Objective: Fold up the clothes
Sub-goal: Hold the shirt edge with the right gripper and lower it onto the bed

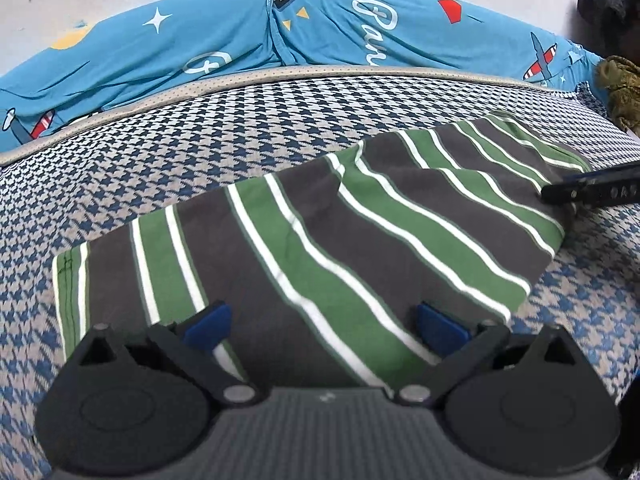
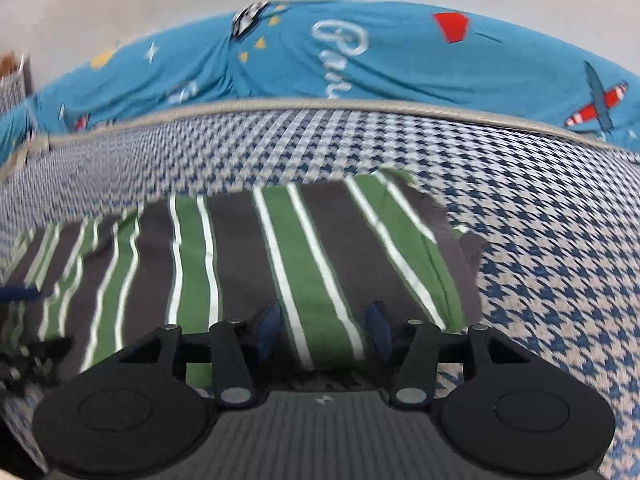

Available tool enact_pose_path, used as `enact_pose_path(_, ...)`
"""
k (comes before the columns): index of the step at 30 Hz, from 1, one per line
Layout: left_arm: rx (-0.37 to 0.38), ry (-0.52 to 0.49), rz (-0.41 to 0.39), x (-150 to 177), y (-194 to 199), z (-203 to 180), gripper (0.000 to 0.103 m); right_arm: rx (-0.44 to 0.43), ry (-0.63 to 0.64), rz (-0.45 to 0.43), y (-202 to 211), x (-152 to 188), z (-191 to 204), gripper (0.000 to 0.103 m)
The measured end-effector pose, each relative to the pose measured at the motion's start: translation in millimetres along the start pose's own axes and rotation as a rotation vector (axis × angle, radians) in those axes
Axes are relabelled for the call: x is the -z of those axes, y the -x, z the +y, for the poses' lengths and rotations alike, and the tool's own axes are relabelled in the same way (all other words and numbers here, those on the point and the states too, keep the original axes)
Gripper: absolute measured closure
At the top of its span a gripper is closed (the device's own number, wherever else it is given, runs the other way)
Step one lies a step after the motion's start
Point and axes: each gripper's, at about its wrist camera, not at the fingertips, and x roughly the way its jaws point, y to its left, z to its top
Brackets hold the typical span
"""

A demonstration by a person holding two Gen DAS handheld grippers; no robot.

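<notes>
My left gripper [image 1: 322,322], jaws wide apart, hovers over the near edge of the striped garment [image 1: 304,236], gripping nothing. Garment lies folded flat on the houndstooth mattress [image 1: 200,148], blue printed sheet [image 1: 224,36] behind. My right gripper [image 2: 324,328] stands part open over the garment's right end, pads clear of cloth.

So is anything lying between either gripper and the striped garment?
Nothing visible. The left gripper and right gripper both sit directly over the striped garment, fingers apart, on the houndstooth cover.
</notes>
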Motion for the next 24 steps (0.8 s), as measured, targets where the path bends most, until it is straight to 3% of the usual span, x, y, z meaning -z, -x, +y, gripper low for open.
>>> enact_pose_path(8,0.000,0.012,-0.001,13.1,17.3,1.6,0.000,0.101,-0.197,-0.054,17.5,8.5,-38.6,0.053)
enact_pose_path(15,0.020,0.059,-0.017,17.9,31.6,9.0,0.000,0.084,-0.317,-0.049,-2.2,-11.4,-67.1,0.047)
enact_pose_path(19,0.033,0.151,-0.027,15.1,33.4,24.4,0.000,0.065,-0.340,-0.051,-15.5,-21.4,-74.0,0.046)
enact_pose_path(24,0.035,0.179,-0.035,11.7,32.9,28.9,0.000,0.085,-0.301,-0.032,-28.9,-25.9,-73.7,0.038)
